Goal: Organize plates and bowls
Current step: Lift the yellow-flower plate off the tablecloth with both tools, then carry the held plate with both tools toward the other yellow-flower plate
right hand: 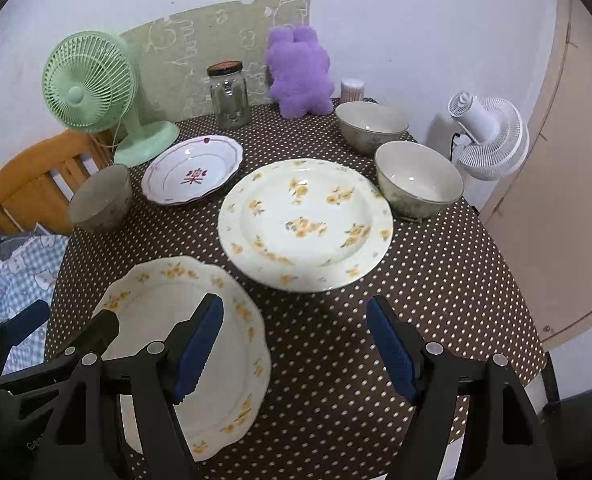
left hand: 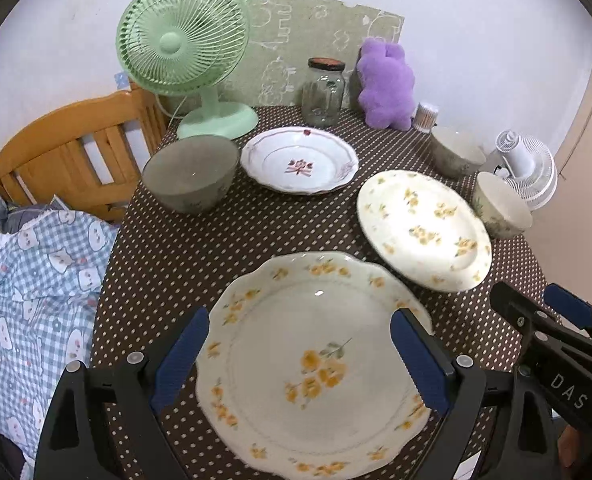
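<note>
Plates and bowls lie scattered over the polka-dot counter [right hand: 436, 280], none stacked on another, so we judge the sorting hardly begun: all three plates and all three bowls are left to gather. Nearest us sits the scalloped yellow-flower plate [left hand: 316, 360]; just beyond it, to the right, lies the round yellow-flower plate [right hand: 304, 224], and farther back the red-pattern plate [left hand: 300, 160]. One grey bowl [left hand: 191, 178] stands at the left edge beside the green fan [left hand: 183, 48], while two pale bowls [right hand: 418, 178] sit together on the far right. Our left claw [left hand: 300, 360] hovers over the scalloped plate with its jaws spread apart, holding nothing; our right claw [right hand: 296, 348] is likewise apart and empty, above bare cloth beside that plate. The right wrist view shows both right-hand bowls whole, with their insides. The left wrist view crowds them at the edge but shows the grey bowl and the checked bedding [left hand: 31, 280] far better.
</note>
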A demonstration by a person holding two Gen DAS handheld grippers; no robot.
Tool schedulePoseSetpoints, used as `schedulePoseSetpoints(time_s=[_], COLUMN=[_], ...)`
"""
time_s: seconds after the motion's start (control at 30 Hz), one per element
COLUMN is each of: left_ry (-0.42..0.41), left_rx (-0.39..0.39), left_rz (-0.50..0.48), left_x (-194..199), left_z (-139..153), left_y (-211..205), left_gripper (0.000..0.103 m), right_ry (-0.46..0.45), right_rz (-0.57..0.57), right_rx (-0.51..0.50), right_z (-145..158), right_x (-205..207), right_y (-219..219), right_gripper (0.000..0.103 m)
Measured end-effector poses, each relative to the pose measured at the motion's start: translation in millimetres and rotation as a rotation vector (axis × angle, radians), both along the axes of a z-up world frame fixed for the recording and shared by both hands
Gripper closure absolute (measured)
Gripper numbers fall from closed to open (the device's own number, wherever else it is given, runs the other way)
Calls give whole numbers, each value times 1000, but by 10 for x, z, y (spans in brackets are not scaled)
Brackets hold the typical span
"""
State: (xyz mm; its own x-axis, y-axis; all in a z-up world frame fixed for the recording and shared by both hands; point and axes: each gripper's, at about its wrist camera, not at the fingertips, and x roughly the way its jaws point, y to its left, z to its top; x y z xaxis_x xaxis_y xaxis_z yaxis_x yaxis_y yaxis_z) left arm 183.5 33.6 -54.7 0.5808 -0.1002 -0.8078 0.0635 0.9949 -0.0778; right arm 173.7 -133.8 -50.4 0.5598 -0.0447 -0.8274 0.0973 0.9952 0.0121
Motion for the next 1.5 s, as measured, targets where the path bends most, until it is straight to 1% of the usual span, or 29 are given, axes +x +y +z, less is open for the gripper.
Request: schedulePoseSetpoints(time_s=[0.17,0.3,0.4,0.5,0.6,0.8,1.07,1.23,1.33,1.5], left_ry=[-11,-13,-8,-6,2,17,52,86,98,117], left_rx=[2,6,11,20,19,48,96,97,107,113], left_rz=[15,29,38,47,64,63,23,13,-6,-28], left_x=[114,238,329,449,584,843,1179,1358,1436,1564], left_z=[57,61,45,18,-25,-169,-456,-656,-748,-852], left_y=[-200,-404,-539,-672,-779,-946,-1083,-1123,-1151,-1162], left_gripper=[10,11,11,11,12,12,13,14,18,19], right_ry=[-7,5,14,19,26,52,97,119,132,151], right_rz=[8,9,8,14,24,19,-11,-24,-33,-53], right_rx=[12,51,62,62,35,52,74,81,81,86], right_z=[46,9,-28,-74,-135,-315,-606,-784,-871,-997], right_x=[122,269,398,514,644,891,1181,1333,1408,1488], right_y=[-216,-444,-610,-744,-842,-1015,-1128,-1143,-1126,-1109], right_gripper=[26,26,26,26,26,26,26,26,26,26])
